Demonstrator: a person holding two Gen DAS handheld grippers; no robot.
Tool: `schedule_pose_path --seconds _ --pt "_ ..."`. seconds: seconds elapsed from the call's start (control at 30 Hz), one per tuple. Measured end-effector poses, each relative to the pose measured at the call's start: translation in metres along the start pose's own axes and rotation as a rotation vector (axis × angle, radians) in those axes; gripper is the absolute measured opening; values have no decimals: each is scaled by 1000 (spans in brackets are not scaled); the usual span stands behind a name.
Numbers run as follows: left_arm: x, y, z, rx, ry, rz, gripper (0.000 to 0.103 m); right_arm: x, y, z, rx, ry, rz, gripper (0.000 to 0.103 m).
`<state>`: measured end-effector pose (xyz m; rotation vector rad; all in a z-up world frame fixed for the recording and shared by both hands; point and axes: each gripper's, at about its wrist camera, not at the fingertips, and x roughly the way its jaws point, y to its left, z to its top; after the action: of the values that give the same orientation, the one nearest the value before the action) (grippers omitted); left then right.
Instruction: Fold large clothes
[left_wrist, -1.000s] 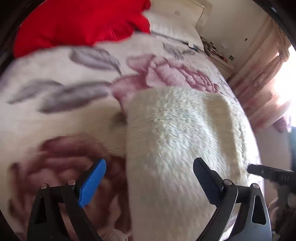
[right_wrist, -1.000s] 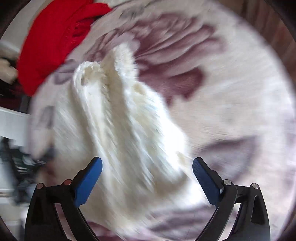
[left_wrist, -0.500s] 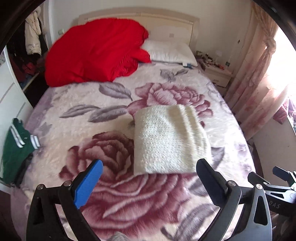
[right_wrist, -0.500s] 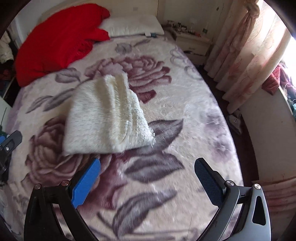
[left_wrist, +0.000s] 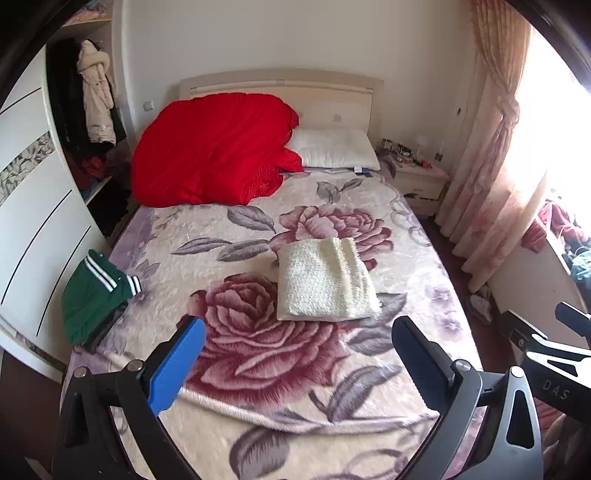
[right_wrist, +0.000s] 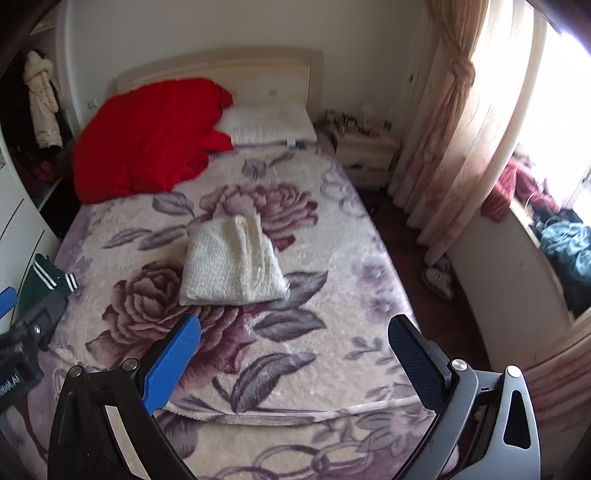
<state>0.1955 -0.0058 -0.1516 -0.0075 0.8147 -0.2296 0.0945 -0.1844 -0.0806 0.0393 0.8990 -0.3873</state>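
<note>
The folded cream garment is lying near the middle of the bed, clear of every edge. The left gripper and right gripper are both hovering above the foot edge with fingers spread wide, gripping nothing. A green garment is sitting at the left edge.
</note>
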Motion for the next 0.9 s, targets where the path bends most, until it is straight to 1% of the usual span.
schedule_pose_path --seconds 0.07,0.1,0.17,0.23,0.27,0.47,0.67,0.9 --pt "-24 -3 -4 -9 -10 16 103 -28 -6 -3 -6 -17 7 103" --pt "-34 -4 -5 -14 -14 4 103 -43 -8 -5 -8 -22 16 103" --pt "-51 -7 -8 -13 -33 20 103 -70 -16 -9 -7 -39 29 103" --pt "-67 -8 -11 -20 -53 10 103 -95 -21 -14 -8 -62 32 103" --pt "-74 -9 -12 -22 -59 18 103 -104 -23 -15 -7 -71 33 103" --pt "-108 -17 -20 -14 -77 10 103 -160 -34 -27 -9 -116 51 103" --pt "-125 -19 -23 -20 -72 32 103 -192 -41 -32 -10 -144 61 103" --pt "-136 -21 -25 -4 -104 55 103 -203 -42 -35 -22 -152 75 103"
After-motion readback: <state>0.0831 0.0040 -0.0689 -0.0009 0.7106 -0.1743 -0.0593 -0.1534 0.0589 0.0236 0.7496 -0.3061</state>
